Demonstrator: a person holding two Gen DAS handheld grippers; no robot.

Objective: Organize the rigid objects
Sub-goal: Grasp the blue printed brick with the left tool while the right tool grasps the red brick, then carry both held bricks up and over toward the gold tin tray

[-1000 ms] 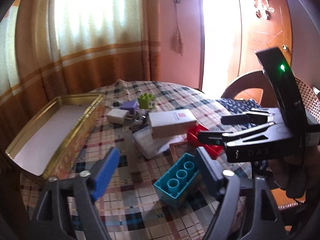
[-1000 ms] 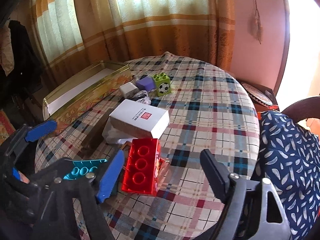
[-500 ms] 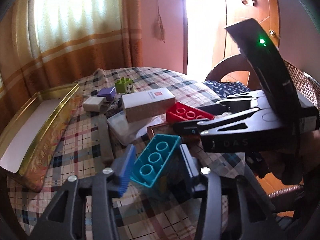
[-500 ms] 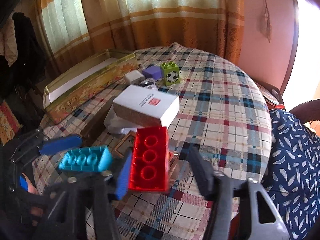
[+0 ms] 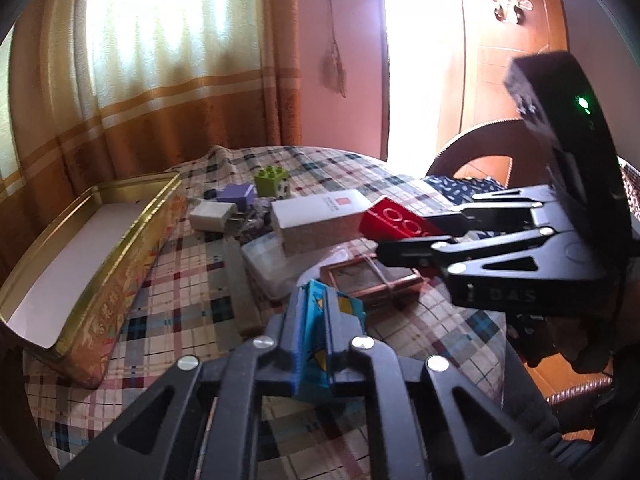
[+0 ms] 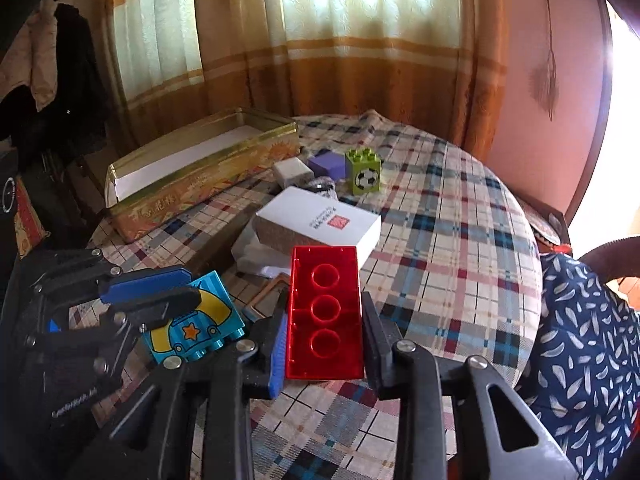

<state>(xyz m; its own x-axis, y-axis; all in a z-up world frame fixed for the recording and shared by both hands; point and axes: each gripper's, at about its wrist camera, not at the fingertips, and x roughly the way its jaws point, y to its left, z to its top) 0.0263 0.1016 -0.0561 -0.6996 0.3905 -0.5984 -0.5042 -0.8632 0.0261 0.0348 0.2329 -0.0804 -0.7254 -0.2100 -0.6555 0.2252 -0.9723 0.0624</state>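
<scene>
My left gripper (image 5: 314, 320) is shut on a teal toy brick (image 5: 320, 344) with a yellow picture on its side and holds it above the table; it also shows in the right wrist view (image 6: 192, 324). My right gripper (image 6: 324, 320) is shut on a red brick (image 6: 326, 312), hollow underside toward the camera, lifted off the table; the red brick also shows in the left wrist view (image 5: 396, 220). An open gold tin (image 5: 80, 256) with a white lining lies at the left, also in the right wrist view (image 6: 200, 176).
On the plaid tablecloth (image 6: 440, 216) lie a white box (image 6: 320, 224), a green football brick (image 6: 364, 172), a purple block (image 6: 328, 164), a white charger (image 6: 290, 170), a clear plastic case (image 5: 272, 264) and a small framed picture (image 5: 368, 276). A wicker chair with a blue cushion (image 6: 580, 340) stands at the right.
Both grippers have closed on their bricks and lifted them: the left on the teal brick, now turned on its side, the right on the red one.
</scene>
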